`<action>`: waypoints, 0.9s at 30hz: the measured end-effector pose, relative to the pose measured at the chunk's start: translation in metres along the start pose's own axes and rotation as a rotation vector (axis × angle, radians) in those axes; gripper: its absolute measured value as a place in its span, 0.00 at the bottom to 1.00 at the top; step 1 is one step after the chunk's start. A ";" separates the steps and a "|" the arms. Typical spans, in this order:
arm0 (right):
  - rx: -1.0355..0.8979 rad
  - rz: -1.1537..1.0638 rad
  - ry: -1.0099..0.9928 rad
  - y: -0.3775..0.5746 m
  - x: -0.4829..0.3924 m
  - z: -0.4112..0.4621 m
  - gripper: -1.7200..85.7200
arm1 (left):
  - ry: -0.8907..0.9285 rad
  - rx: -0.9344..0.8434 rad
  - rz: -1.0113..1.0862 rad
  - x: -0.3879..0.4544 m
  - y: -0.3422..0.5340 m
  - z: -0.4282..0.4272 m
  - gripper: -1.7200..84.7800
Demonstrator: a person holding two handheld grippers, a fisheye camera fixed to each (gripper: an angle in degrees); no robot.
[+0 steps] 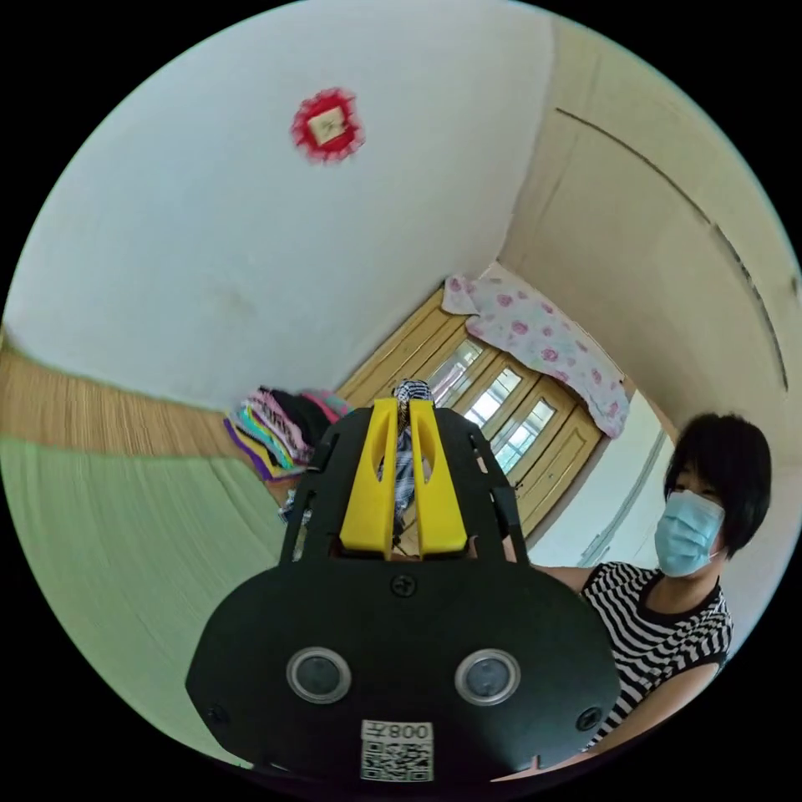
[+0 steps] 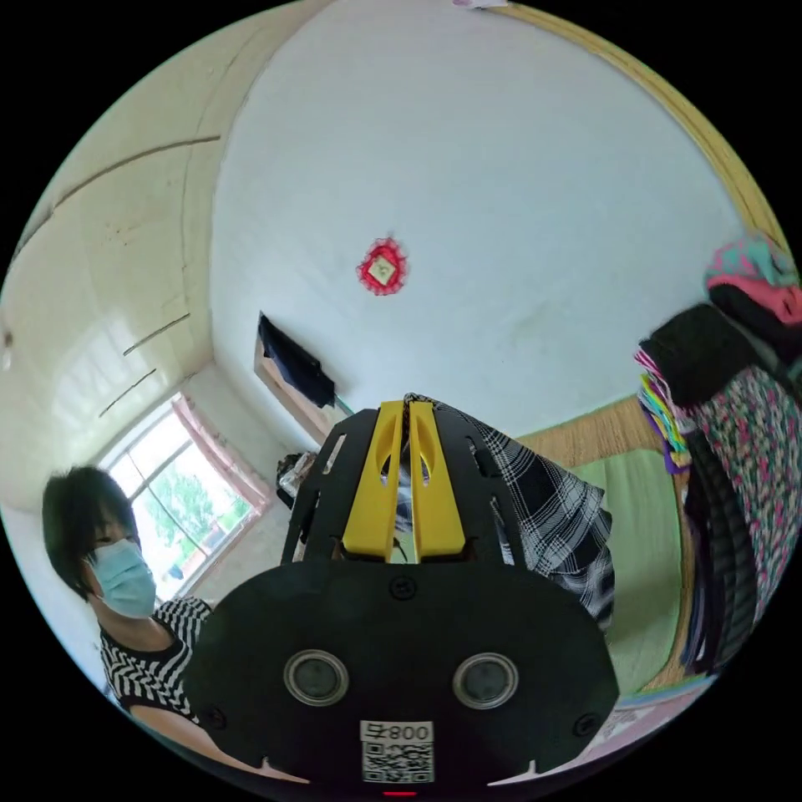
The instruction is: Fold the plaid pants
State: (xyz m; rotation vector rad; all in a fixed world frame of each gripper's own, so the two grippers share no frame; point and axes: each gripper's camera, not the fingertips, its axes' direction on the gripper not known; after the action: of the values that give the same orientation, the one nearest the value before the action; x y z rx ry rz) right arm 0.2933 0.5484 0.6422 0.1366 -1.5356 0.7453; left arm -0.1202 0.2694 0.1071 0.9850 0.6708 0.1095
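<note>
Between the yellow jaws of the left gripper (image 1: 403,407) we see plaid pants (image 1: 406,468) pinched, and the right gripper (image 2: 407,407) is clenched on them too. From the right gripper the cloth hangs down to the right over a green mat (image 2: 647,535). Near it stands a pile of folded clothes (image 2: 735,468). Far behind is a white wall (image 2: 468,167) with a red ornament (image 2: 383,267).

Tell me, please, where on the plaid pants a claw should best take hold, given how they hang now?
Probably along an edge of the plaid pants, as both claws already do: the right claw and left claw each pinch a narrow bunch of cloth at their tips, and the fabric drapes free below. Approaching edge-on, jaws straddling the thin hem, suits limp cloth better than the bulky middle.
</note>
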 end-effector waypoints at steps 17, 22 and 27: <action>-0.702 0.387 0.111 0.258 0.077 0.386 0.02 | -0.669 -0.143 -0.643 -0.085 0.205 -0.256 0.05; -0.808 0.430 0.265 0.319 0.080 0.446 0.03 | -0.642 -0.060 -0.707 -0.093 0.234 -0.292 0.05; -0.860 0.368 0.405 0.330 0.066 0.514 0.07 | -0.673 -0.059 -0.719 -0.099 0.233 -0.318 0.05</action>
State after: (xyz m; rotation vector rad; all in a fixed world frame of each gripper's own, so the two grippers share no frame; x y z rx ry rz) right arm -0.3211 0.5583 0.6206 -0.9020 -1.3755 0.3046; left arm -0.3311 0.5970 0.2224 0.6145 0.3558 -0.7988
